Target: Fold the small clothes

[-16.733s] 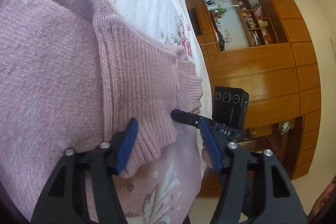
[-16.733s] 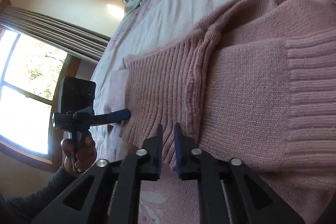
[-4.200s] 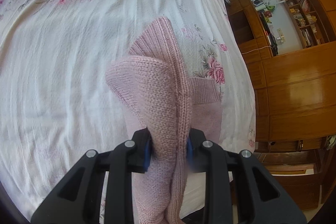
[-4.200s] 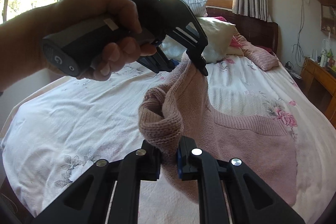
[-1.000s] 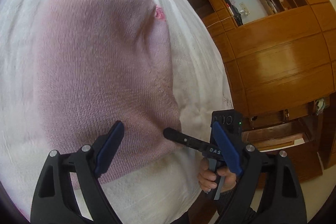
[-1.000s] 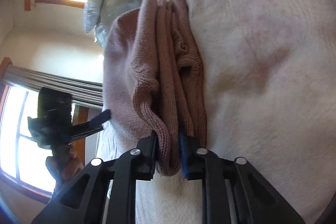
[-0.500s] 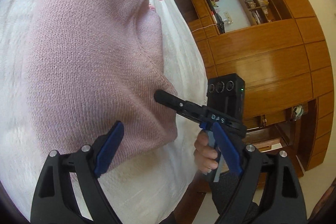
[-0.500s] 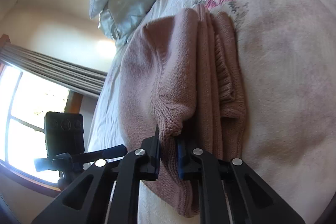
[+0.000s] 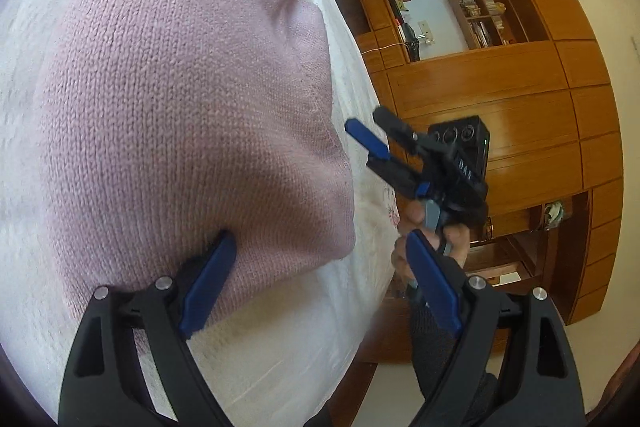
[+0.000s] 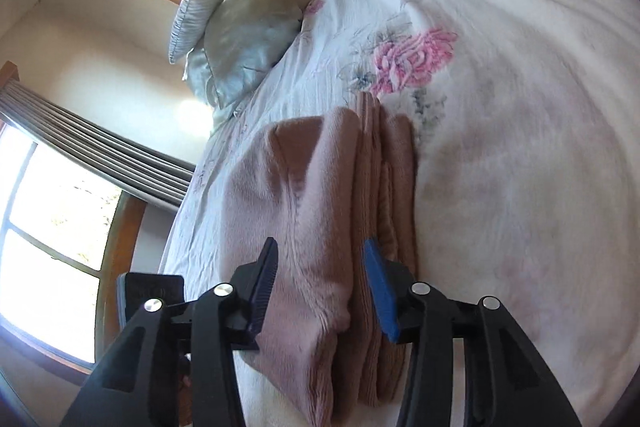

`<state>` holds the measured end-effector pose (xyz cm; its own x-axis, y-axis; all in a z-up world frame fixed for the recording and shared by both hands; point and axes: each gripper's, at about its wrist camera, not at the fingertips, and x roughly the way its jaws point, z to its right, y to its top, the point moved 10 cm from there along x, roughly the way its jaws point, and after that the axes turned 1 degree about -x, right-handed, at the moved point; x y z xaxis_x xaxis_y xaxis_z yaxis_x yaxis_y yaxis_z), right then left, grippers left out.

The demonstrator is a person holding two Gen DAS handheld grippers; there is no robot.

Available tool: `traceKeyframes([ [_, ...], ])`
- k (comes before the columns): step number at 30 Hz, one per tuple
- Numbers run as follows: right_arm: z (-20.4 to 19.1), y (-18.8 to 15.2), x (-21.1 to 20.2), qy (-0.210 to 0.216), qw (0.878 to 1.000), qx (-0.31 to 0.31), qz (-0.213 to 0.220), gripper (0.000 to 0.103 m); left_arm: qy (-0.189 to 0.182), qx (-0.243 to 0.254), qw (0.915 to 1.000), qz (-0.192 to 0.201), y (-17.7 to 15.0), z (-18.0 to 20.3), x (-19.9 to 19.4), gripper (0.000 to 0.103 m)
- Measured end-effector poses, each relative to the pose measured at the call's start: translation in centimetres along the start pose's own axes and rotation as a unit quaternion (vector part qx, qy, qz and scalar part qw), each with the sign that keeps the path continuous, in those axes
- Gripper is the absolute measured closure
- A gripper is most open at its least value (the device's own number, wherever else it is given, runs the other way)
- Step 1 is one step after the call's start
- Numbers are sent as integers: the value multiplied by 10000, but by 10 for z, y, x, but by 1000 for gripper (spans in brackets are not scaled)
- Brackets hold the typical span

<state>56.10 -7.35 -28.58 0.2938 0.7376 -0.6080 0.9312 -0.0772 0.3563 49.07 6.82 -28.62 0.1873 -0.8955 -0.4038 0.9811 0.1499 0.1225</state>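
Observation:
The pink knit sweater [image 9: 180, 99] lies folded into a thick stack on the bed; its layered edge [image 10: 372, 187] shows in the right wrist view. My left gripper [image 9: 320, 239] is open over the sweater's near corner, its left pad [image 9: 208, 275] against the knit. My right gripper [image 10: 320, 245] is open, with the folded edge between its fingers and nothing pinched. In the left wrist view, the right gripper [image 9: 370, 135] hovers just off the sweater's right edge, held by a hand [image 9: 424, 231].
The white floral bedsheet [image 10: 500, 147] spreads beyond the sweater. Pillows [image 10: 248, 39] are piled at the head of the bed, under a window [image 10: 52, 227] with curtains. Wooden cabinets and shelves [image 9: 500, 99] stand beside the bed edge.
My right gripper has opened, let go of the sweater's folded edge and drawn back a little. My left gripper, still open, has come closer to the sweater.

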Motion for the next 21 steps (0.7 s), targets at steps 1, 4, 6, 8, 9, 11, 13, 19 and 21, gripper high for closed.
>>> traceKeyframes([
  [1,0,8,11,-157,9999,-51,-51,52,-14,28,10000,0,-1,2,1,18],
  [4,-1,14,46,-469,9982,-217,-316,71,55,137,9999,-34,-3,2,3,17],
  [6,6,14,50,-633,9970,-353,-291,90,142,134,9998,-73,-3,-2,6,17],
  [8,28,19,44,-707,9974,61,-92,92,91,158,9997,-180,-3,4,12,18],
  [9,44,18,40,-702,9971,305,4,92,9,195,9996,-204,-3,10,11,19],
  [11,58,13,39,-448,9974,558,-6,92,-256,329,9991,-100,3,31,6,19],
  [13,52,11,39,-337,9987,387,-17,90,-580,324,9978,78,16,48,3,18],
  [19,56,18,35,-567,9967,562,-138,67,-357,-128,9993,-7,53,29,30,16],
  [21,38,26,16,-513,9980,344,123,67,-225,-113,9996,-117,54,25,35,16],
])
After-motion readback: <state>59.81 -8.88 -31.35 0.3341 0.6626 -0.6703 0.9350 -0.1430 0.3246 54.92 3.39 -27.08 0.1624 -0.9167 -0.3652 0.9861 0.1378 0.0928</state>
